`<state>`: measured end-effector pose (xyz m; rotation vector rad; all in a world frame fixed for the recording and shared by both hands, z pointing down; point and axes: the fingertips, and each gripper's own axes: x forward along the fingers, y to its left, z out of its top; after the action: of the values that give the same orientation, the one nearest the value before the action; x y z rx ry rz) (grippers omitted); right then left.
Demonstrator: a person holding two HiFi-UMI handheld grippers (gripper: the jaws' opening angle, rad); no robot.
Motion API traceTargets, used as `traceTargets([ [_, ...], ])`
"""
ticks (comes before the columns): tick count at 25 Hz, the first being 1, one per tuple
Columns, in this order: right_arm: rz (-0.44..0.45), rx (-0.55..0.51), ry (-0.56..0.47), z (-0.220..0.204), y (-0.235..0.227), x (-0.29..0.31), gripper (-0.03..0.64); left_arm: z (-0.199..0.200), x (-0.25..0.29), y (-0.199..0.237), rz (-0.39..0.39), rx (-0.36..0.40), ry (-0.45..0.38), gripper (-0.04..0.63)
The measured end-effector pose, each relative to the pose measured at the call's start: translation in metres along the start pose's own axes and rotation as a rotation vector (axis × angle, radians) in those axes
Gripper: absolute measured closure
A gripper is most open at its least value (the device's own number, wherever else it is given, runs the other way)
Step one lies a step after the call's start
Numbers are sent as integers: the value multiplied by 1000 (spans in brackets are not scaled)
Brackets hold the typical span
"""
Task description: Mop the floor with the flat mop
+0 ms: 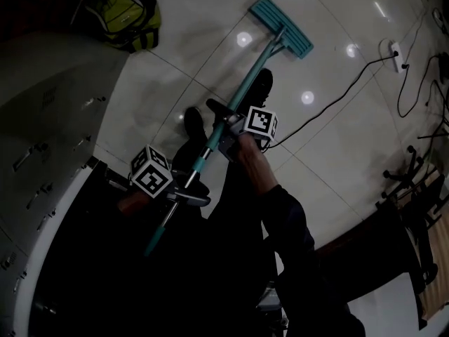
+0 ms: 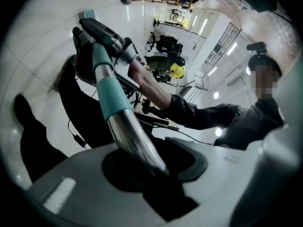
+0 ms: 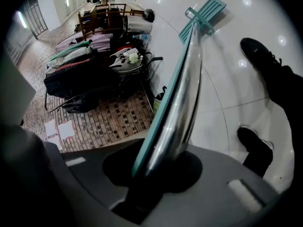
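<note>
The flat mop has a teal head (image 1: 281,25) flat on the glossy white tile floor and a long handle (image 1: 242,93) slanting back towards me. The handle is metal with teal sleeves. My right gripper (image 1: 223,130) is shut on the handle about halfway up. My left gripper (image 1: 184,188) is shut on it lower down, near the teal end grip. In the left gripper view the handle (image 2: 118,119) runs out of my left gripper (image 2: 147,169) up to the right gripper. In the right gripper view the handle (image 3: 177,98) leaves my right gripper (image 3: 151,174) towards the mop head (image 3: 206,11).
My two black shoes (image 1: 261,83) (image 1: 192,123) stand beside the handle. A yellow-green bag (image 1: 126,12) lies at the far left by grey lockers (image 1: 42,153). A power strip with black cables (image 1: 395,53) lies at the right. Bags and chairs (image 3: 80,70) sit on patterned flooring.
</note>
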<state>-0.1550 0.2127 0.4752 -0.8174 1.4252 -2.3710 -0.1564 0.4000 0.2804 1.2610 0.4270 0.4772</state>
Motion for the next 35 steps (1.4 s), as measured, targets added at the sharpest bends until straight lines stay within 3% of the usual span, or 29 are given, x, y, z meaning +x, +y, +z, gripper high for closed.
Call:
traceTargets([
  [7, -1, 81, 29, -73, -29, 2, 520, -61, -3, 6, -24, -61, -17, 437],
  [14, -17, 100, 46, -54, -42, -4, 520, -38, 10, 11, -24, -75, -40, 434],
  [20, -23, 64, 38, 33, -19, -23, 522, 48, 32, 4, -37, -30, -92, 436],
  [28, -35, -15, 47, 200, 23, -47, 520, 212, 56, -15, -26, 17, -106, 436],
  [35, -49, -36, 10, 338, 51, -79, 520, 346, 82, -29, -63, 59, -91, 436],
])
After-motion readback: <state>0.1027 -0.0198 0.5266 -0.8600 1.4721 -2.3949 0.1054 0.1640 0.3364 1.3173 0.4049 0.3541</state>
